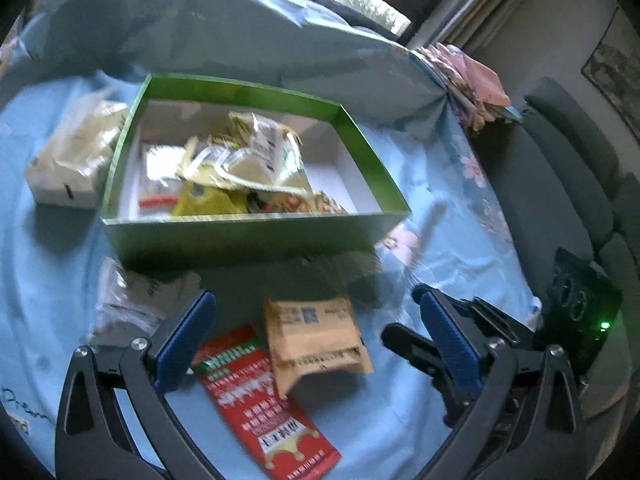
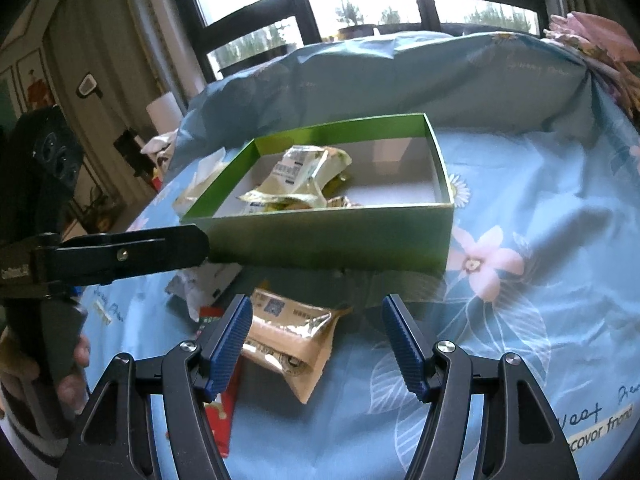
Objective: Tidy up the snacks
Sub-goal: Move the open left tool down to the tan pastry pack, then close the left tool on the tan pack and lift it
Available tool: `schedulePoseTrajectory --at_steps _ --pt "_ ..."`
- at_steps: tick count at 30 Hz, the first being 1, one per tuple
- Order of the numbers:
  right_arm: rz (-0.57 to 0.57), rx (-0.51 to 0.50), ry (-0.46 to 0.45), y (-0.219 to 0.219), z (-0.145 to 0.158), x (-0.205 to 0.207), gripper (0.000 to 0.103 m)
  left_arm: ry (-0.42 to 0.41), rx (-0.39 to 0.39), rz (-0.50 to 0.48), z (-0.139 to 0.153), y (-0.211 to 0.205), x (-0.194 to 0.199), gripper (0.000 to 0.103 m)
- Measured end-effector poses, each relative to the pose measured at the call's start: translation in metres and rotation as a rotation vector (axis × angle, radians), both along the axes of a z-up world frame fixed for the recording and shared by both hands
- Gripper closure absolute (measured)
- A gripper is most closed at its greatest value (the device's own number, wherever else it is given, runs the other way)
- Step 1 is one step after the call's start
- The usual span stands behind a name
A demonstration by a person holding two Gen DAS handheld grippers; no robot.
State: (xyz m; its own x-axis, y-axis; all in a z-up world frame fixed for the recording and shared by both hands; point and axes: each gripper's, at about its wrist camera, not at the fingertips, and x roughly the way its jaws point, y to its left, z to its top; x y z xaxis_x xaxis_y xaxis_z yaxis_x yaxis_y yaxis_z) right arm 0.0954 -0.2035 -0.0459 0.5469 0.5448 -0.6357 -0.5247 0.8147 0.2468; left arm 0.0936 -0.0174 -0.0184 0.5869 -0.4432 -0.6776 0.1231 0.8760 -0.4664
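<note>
From the left wrist, the green box [image 1: 256,236] sits open on the blue floral cloth [image 1: 448,240], heaped with crinkled yellow and white snack packets [image 1: 248,160]; just in front of the box lie a tan snack pouch [image 1: 316,336] and, touching it, a red packet [image 1: 260,396]; a pale wrapped carton [image 1: 72,160] stands left of the box, and a clear wrapper [image 1: 136,300] lies at its front left corner; the left gripper [image 1: 316,340] tilts downward, jaws wide apart and empty, the pouch lying between them untouched.

From the right wrist, the box's far right part shows bare white; the right gripper [image 2: 316,344] hangs before the box, jaws spread and holding nothing, the tan pouch beside its left pad; a hand [image 2: 68,376] grips the other tool.
</note>
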Motion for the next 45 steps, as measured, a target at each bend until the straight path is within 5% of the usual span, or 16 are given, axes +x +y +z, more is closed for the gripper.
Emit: schedulePoseTrajectory --at_steps 9,22,32,45 --pt "0.092 -0.036 0.055 0.009 -0.017 -0.005 0.035 0.117 -0.172 -0.098 -0.021 -0.001 0.000 0.001" --pt "0.146 -0.047 0.132 0.020 -0.039 0.003 0.035 0.173 -0.176 -0.108 -0.033 -0.002 0.005 0.005" --pt "0.150 -0.041 0.146 0.026 -0.045 0.010 0.035 0.202 -0.165 -0.118 -0.043 -0.004 0.007 0.028" --pt "0.136 -0.101 0.115 0.030 -0.046 0.010 0.062 0.212 -0.118 -0.072 -0.052 0.003 0.008 0.067"
